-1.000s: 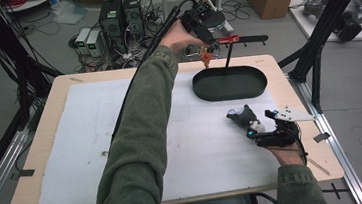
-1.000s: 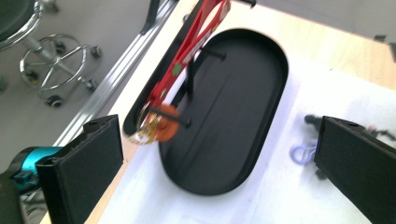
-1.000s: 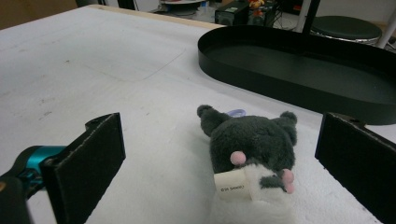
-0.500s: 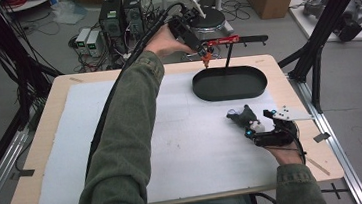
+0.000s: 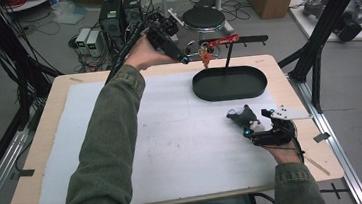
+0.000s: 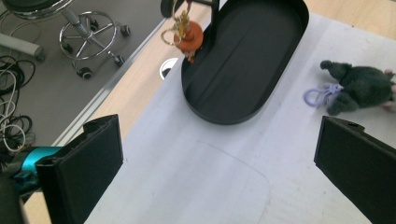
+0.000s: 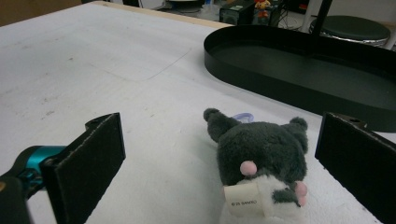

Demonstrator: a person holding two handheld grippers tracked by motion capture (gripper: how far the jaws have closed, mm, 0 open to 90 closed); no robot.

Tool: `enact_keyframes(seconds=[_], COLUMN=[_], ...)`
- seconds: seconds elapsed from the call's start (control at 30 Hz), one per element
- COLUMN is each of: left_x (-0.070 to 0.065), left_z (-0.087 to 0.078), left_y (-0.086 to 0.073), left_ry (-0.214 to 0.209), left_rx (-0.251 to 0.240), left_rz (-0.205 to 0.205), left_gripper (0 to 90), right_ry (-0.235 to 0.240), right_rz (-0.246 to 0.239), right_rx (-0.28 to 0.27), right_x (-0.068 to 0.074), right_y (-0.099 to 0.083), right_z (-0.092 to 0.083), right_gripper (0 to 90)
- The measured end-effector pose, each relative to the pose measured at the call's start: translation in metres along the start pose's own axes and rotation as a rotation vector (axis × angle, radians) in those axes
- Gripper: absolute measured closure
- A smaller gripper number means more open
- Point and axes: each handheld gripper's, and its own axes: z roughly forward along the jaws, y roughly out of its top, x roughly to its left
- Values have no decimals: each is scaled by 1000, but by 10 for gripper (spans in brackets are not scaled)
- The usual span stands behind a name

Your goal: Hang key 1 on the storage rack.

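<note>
Your left tongs [image 5: 185, 59] hang wide open and empty just short of the orange charm [image 6: 187, 35], which already dangles from the stand's arm [image 5: 236, 40] over the black tray [image 5: 230, 83]. That hanging looks done. Your right tongs [image 5: 251, 125] rest on the desk [image 5: 45, 125], also wide open, with the grey plush toy [image 7: 264, 161] lying between the jaws, ungripped. What's left, I'd judge, is to close on that toy and hang it too.

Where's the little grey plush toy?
The plush toy lies on the white mat, at the right of the high view, just in front of the black tray and between the open fingers of the right gripper.
</note>
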Motion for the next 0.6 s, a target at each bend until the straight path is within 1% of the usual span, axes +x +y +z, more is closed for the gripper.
enact_keyframes(seconds=[0.07,0.2,0.27,0.47,0.5,0.6], left_x=[-1,-2,-3,-10,-11,-12], left_z=[-3,-10,-13,-21,-23,-27], left_y=[-7,-17,-22,-40,-44,-54], left_ry=[5,16,21,41,42,52], left_rx=[-10,-17,-21,-13,-18,-21], left_rz=[-8,-9,-14,-4,-10,-12], left_gripper=[17,17,16,17,17,17], right_ry=[1,0,-1,3,2,2], right_rz=[4,-8,-6,2,-1,3], right_rx=[4,1,2,3,3,4], right_x=[0,0,0,0,0,0], right_y=[0,0,0,0,0,0], right_z=[0,1,1,1,1,0], right_gripper=[4,4,4,4,4,4])
